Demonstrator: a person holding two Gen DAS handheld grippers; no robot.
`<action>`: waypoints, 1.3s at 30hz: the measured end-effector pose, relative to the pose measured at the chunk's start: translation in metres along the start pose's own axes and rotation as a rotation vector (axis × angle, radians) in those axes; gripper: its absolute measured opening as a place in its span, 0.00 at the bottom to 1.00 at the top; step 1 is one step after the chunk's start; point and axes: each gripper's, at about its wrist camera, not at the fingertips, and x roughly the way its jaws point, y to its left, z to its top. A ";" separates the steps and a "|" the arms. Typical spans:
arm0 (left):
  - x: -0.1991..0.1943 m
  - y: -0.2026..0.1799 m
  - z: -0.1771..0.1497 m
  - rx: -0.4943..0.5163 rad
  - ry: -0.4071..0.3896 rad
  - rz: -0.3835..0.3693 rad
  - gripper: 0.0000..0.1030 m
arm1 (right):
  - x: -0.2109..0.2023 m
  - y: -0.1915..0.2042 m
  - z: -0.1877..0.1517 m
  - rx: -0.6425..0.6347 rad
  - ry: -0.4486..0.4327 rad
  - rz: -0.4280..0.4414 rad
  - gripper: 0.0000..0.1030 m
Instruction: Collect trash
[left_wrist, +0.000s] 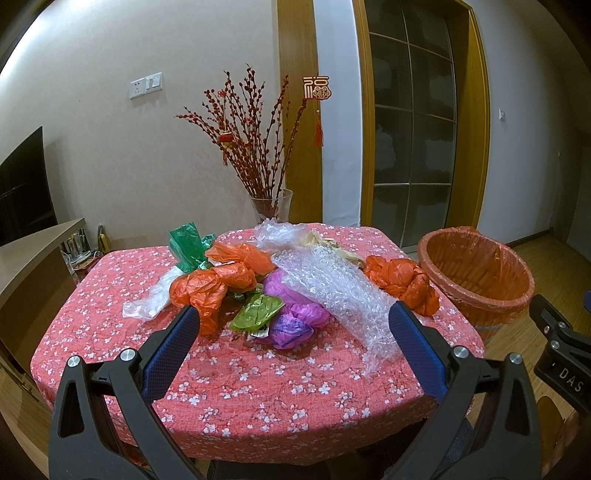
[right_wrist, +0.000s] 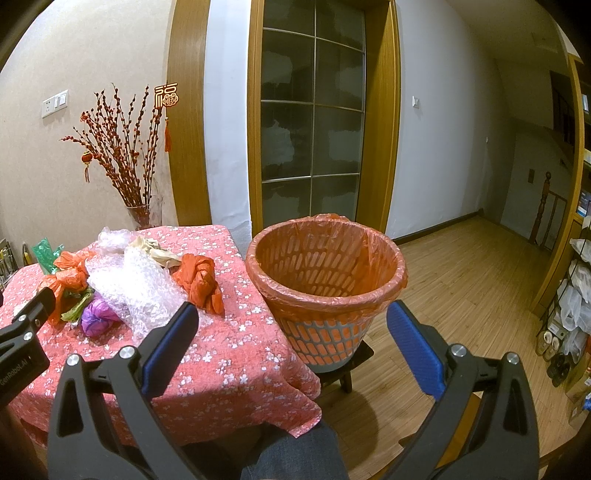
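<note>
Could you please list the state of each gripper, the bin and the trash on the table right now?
left gripper: open, holding nothing.
right gripper: open, holding nothing.
waste basket: upright, lined with an orange bag, appears empty.
bubble wrap: loose on the table.
knotted orange bag: on the table, nearest the basket.
purple bag: crumpled, on the table.

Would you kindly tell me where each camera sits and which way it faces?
Left wrist: on the left gripper, open, facing the table of crumpled bags; the right gripper's body shows at the right edge.
Right wrist: on the right gripper, open, facing the lined bin; a trouser leg shows below.
Shared: table, bubble wrap, bin, vase.
</note>
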 end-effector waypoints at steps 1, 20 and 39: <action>0.001 0.000 0.000 0.000 0.001 0.000 0.98 | 0.000 0.000 0.000 0.000 0.000 0.000 0.96; 0.003 -0.003 -0.003 0.001 0.004 0.000 0.98 | 0.001 -0.001 0.001 0.003 0.002 0.001 0.96; 0.029 0.033 -0.011 -0.075 0.062 0.093 0.98 | 0.043 0.009 -0.009 -0.006 0.144 0.078 0.96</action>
